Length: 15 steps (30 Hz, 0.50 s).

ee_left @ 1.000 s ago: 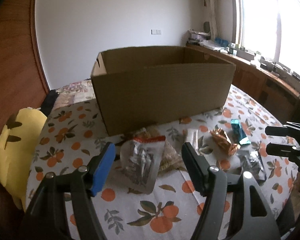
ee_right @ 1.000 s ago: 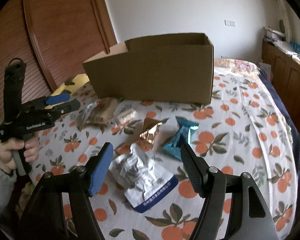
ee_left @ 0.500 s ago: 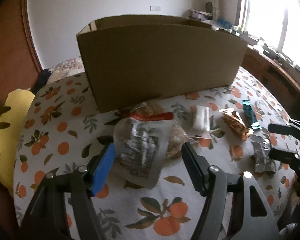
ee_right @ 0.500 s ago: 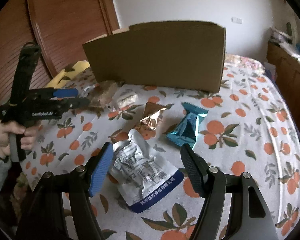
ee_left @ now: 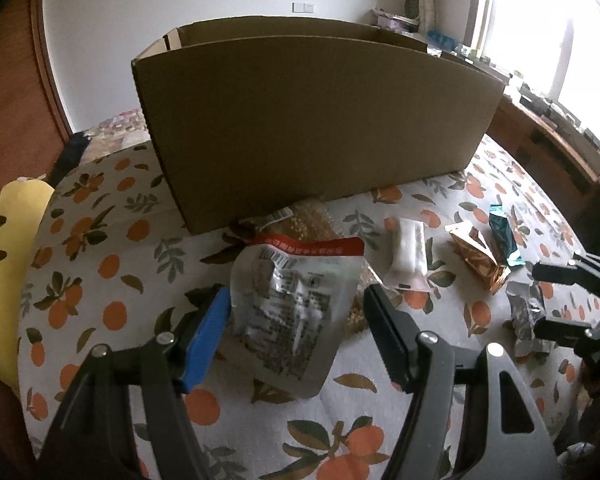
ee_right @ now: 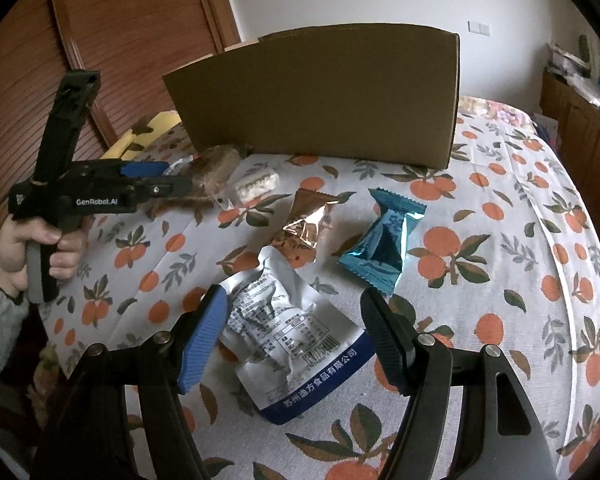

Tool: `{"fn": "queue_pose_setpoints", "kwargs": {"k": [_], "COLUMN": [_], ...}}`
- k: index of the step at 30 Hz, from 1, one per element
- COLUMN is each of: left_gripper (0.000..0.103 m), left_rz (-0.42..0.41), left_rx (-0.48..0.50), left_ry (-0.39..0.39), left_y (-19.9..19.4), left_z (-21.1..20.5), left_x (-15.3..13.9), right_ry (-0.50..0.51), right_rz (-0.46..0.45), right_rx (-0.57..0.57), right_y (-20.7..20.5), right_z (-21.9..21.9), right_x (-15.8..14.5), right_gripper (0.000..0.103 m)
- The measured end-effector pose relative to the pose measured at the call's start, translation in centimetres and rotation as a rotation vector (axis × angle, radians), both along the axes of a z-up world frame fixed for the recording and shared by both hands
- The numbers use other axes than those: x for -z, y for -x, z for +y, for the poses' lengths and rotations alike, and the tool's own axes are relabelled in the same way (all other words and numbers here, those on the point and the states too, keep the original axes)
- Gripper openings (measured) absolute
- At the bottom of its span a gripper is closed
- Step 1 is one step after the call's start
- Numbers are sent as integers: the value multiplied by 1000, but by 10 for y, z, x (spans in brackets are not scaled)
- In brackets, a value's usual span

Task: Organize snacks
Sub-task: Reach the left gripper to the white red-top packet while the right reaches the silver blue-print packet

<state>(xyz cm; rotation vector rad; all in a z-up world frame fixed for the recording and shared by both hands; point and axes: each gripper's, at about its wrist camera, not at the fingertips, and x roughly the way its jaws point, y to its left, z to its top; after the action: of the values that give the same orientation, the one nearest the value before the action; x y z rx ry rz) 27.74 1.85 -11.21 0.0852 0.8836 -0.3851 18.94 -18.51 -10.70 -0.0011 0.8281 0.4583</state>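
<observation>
An open cardboard box [ee_left: 316,120] stands at the upper centre of the left wrist view on the orange-print tablecloth [ee_left: 112,264]; its inside is hidden. The left gripper [ee_left: 296,320] has its jaws wide around a silver pouch with a red top strip [ee_left: 292,304], pads not pressing it. The right gripper [ee_right: 292,324] is likewise wide over a silver pouch with a blue edge [ee_right: 288,340]. Gold [ee_right: 306,226] and teal [ee_right: 384,248] packets lie mid-frame before the box

six snack packets [ee_right: 296,340], one cardboard box [ee_right: 320,96]
</observation>
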Motion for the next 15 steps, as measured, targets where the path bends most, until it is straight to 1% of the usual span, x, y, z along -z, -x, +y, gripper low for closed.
{"fn": "queue_pose_setpoints", "kwargs": {"k": [2, 7, 9, 10, 11, 15], "left_gripper": [70, 69, 66, 61, 58, 55], "left_rz": [9, 44, 40, 46, 46, 14], "left_rx": [-2, -13, 3, 13, 20, 39], "left_ry": [14, 79, 62, 50, 36, -21], "left_y": [-2, -3, 1, 3, 5, 18], "left_z": [2, 9, 7, 5, 3, -6], "left_x": [2, 6, 6, 6, 6, 5], "right_ry": [1, 3, 4, 4, 4, 2], "right_rz": [-3, -2, 0, 1, 2, 7], "right_rx": [-1, -5, -7, -8, -9, -9], "right_y": [1, 2, 1, 1, 1, 0], "right_z": [0, 1, 1, 1, 1, 1], "right_x": [0, 0, 0, 0, 0, 1], "right_gripper": [71, 71, 71, 71, 71, 71]}}
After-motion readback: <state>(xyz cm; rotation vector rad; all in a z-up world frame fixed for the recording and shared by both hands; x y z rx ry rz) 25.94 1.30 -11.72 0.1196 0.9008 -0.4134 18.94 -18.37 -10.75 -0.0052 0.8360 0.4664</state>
